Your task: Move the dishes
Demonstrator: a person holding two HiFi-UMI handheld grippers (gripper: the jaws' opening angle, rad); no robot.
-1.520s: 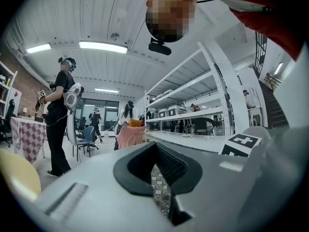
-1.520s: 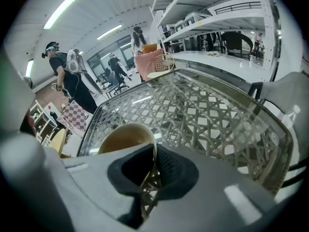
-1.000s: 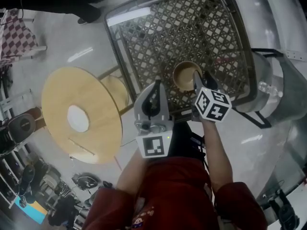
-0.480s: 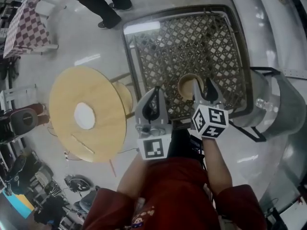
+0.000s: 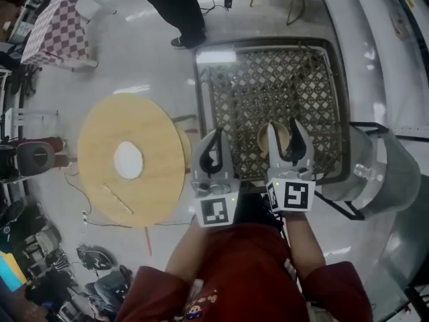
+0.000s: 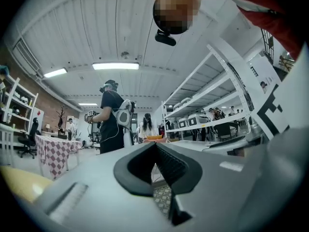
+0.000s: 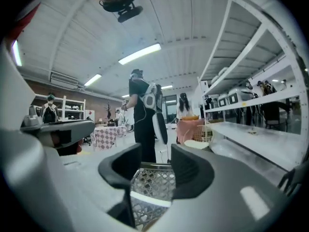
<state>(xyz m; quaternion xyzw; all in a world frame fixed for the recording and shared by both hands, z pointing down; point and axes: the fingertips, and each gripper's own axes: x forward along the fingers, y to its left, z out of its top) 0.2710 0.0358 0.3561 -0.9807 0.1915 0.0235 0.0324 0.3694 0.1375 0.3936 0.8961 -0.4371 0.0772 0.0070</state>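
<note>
Neither gripper carries a dish. The left gripper (image 5: 216, 139) is closed on nothing, and the right gripper (image 5: 283, 126) has its jaws apart with only the lattice-top table (image 5: 268, 79) showing between them. The brown bowl (image 5: 263, 139) sits on that table, below the right gripper. A white plate (image 5: 128, 160) lies on the round wooden table (image 5: 100, 139), likely the next dish to move.

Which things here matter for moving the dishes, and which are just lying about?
Job: bowl on lattice table; white plate on round table; left gripper; right gripper.
Lying about: checkered table; dark gear on floor.
</note>
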